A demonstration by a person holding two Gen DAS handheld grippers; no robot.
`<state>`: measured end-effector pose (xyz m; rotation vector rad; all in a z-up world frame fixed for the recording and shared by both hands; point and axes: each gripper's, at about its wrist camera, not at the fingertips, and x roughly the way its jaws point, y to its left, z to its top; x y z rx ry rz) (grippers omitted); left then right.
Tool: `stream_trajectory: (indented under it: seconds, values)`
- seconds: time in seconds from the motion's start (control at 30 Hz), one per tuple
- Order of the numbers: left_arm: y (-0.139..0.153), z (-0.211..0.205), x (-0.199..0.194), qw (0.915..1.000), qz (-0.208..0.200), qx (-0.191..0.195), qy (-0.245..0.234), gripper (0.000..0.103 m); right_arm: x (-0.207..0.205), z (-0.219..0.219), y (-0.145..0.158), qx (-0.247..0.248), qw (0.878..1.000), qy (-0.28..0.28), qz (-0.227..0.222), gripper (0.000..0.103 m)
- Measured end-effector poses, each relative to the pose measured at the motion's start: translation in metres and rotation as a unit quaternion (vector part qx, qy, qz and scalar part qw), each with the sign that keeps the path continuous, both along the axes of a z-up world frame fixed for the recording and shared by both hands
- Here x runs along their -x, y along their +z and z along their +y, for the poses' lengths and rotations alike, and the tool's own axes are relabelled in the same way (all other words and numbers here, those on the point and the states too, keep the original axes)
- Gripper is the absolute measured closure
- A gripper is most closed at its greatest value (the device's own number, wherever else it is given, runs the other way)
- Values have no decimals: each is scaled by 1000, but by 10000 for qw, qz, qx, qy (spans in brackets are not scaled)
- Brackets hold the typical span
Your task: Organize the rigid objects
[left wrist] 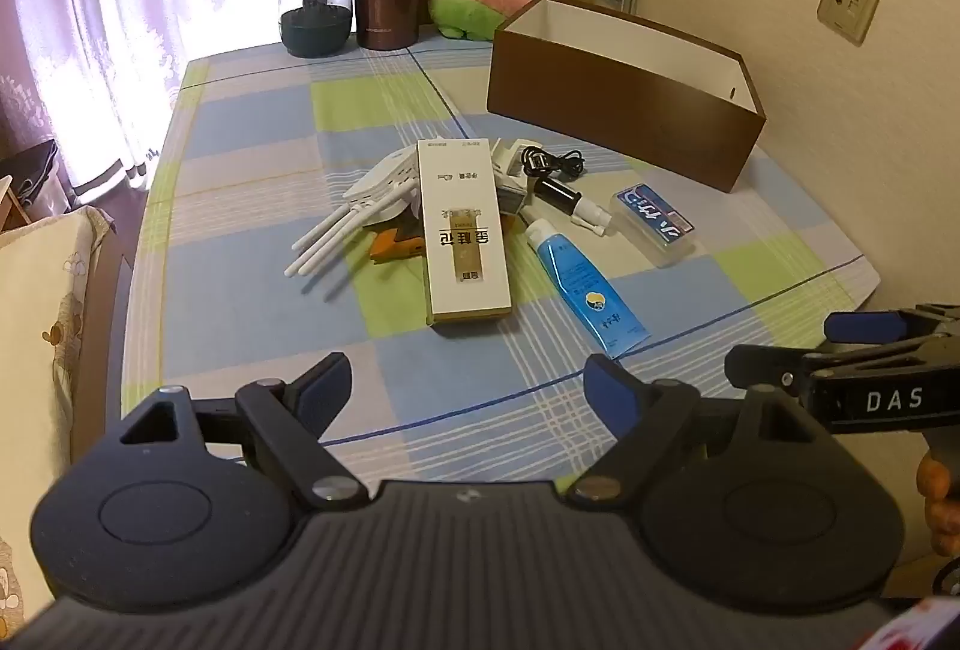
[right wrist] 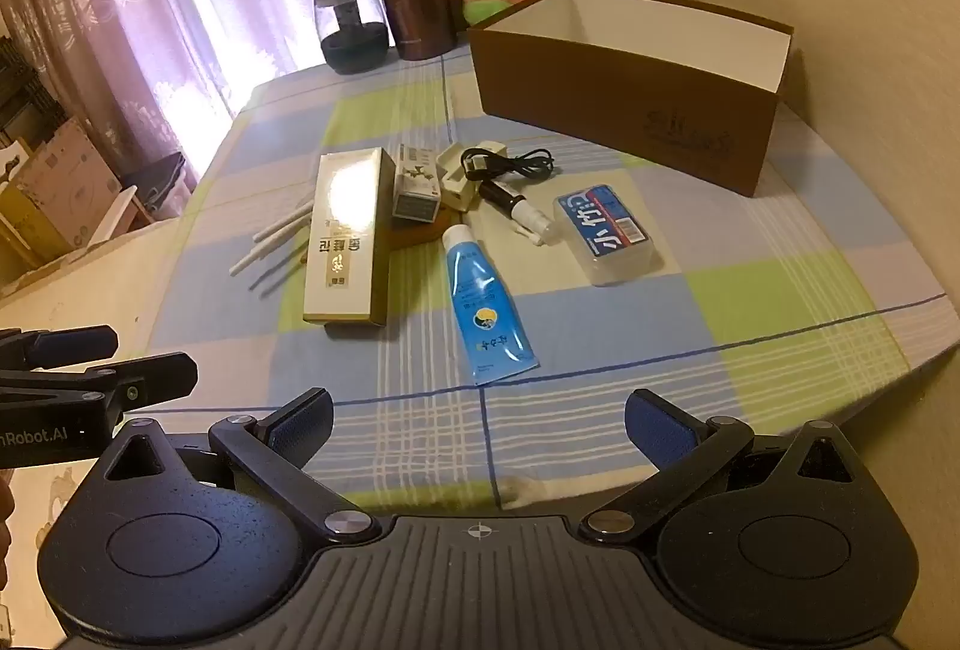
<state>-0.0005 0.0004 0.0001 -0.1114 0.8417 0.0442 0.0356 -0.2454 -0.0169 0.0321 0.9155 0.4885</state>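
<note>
Closest to the lens is the left gripper, jaws spread wide with nothing between them, hovering over the near edge of the checked tablecloth. Same deal for the right gripper: wide and empty, sitting just off to the left one's 3 o'clock.

Stuff to sort is bunched mid-table at about 12 o'clock from both tools. Long white carton lies flat, partly on top of a white router whose antennas stick out toward 8 o'clock. Blue tube is the nearest item in the right view, cap pointing away. At its 2 o'clock sits a clear case with a blue label. Behind the tube there's a small spray bottle, a black cable and a small printed box, all crowded close.

Brown storage box, open top with a white inside, stands at roughly 1 o'clock behind the pile, well apart from both grippers.
</note>
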Motion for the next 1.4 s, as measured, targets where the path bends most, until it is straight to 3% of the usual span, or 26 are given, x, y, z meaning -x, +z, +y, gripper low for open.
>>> stream_trajectory:
  seconds: [1.4]
  values:
    - [0,-2,-2,10000,32,-58,-13,21,-1,2,1,-6,10000,28,-1,2]
